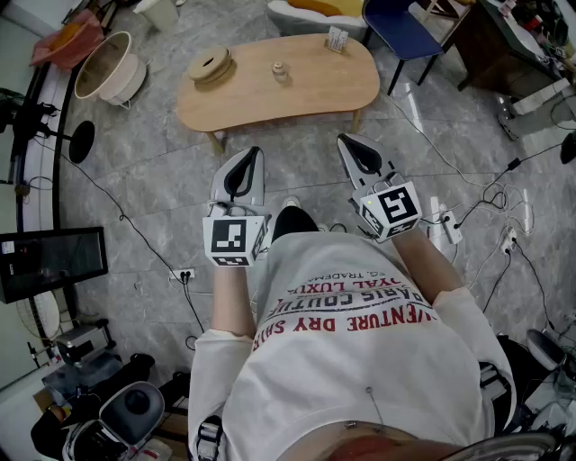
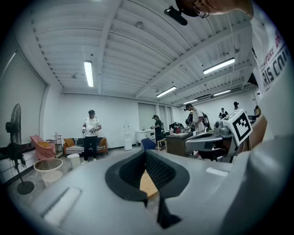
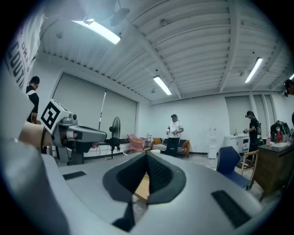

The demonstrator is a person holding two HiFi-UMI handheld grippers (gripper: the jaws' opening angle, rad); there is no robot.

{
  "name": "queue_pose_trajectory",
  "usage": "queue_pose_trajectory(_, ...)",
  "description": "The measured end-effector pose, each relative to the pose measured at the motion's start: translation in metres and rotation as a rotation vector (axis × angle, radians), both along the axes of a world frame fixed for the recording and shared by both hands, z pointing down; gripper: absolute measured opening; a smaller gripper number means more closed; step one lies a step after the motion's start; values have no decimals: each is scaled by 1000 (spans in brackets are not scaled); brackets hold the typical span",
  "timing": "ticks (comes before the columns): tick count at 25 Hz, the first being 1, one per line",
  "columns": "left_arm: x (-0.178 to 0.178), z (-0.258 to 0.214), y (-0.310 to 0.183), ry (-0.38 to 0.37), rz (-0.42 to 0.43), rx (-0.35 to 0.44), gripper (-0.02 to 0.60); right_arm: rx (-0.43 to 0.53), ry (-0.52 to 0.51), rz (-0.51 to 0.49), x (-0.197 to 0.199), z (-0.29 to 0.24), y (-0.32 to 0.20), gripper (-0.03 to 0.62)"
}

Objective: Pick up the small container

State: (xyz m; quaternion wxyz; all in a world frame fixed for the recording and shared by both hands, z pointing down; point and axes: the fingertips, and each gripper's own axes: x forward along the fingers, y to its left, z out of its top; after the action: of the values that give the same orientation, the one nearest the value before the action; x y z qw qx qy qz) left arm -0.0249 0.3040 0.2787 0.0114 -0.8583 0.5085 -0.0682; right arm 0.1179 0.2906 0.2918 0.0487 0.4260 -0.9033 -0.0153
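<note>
Small container [image 1: 280, 70] stands upright on the bench [image 1: 324, 90], well ahead, between left tool [image 1: 247, 157] and right tool [image 1: 348, 141], both pressed together and empty.

shirt [image 1: 360, 360]: white, red-and-dark lettering | left hand-held gripper [image 1: 251, 152], right hand-held gripper [image 1: 346, 139]: grey, black-lined, marker cubes [image 1: 236, 241]

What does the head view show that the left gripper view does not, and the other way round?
Only the head view shows the small container, which stands on the wooden table. Only the left gripper view shows ceiling lights and a person standing by a sofa. Both show the left gripper, shut and empty, the right gripper, and a blue chair.
</note>
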Motion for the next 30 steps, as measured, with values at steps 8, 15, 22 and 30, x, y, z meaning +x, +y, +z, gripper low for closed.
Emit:
queue_pose_trajectory(8,-6,-2,3,1,-7,-4,12,-6,-17,-1,-3,-4,2,6)
queue_pose_trajectory(15,-5,-2,5,18,8,-4,12,-14,-52,0,-4,-2,1,6)
queue_pose_trajectory(22,-3,-4,-4,97,-9,2,368,-14,-57,13,4,-3,0,6)
queue_pose_trajectory(30,0,10,-11,39,-23,-53,368,-53,-73,21,12,9,-12,6)
